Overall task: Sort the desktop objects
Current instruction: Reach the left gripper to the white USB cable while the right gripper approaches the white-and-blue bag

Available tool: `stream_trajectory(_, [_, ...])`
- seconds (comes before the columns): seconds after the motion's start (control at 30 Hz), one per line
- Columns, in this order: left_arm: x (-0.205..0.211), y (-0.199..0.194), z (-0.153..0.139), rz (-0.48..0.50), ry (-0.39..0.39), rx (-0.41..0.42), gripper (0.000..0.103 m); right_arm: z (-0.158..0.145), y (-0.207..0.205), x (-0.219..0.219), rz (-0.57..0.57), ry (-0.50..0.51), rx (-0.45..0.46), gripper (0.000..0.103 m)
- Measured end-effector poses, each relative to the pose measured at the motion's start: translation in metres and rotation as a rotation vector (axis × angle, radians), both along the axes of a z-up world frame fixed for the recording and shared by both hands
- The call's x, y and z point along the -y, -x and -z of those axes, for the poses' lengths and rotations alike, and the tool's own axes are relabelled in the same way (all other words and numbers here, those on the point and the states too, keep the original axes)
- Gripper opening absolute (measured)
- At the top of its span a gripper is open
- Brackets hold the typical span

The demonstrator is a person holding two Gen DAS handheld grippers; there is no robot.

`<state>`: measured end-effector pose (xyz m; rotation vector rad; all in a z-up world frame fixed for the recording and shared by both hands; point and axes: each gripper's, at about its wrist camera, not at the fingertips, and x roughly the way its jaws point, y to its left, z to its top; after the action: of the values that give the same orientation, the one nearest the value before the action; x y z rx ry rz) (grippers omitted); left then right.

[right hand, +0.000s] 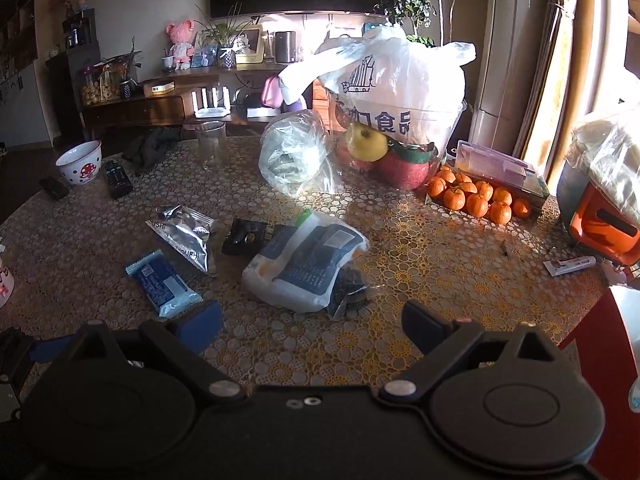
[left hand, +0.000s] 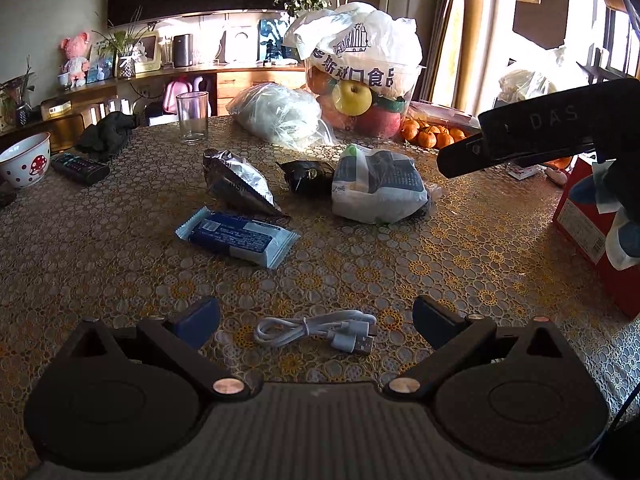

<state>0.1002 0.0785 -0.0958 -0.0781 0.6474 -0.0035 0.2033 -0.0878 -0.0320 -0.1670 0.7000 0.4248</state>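
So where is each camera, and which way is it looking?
Left wrist: low over the table, facing the white cable between its open fingers; the right gripper pokes in.
Right wrist: low too, facing the white bag; its fingers are open.
Both see the blue bar and fruit tub.

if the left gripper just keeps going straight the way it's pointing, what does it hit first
Most likely the coiled white USB cable, which lies on the table between the open fingers of the left gripper. Beyond it, the blue snack bar wrapper sits slightly left of that line. Depth is hard to judge through the fisheye.
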Motion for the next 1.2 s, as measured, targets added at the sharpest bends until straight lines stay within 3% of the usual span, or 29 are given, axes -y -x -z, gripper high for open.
stream_trajectory(0.53, [0.001,-0.013,0.021,0.012,-0.008,-0.022,0.103,0.02,-0.046,-0.031,-0.021,0.032,0.001,0.097])
stream_trajectory(1.2, [0.006,-0.018,0.033,0.022,-0.028,-0.009,0.103,0.054,-0.095,-0.062,0.13,0.056,-0.027,0.102])
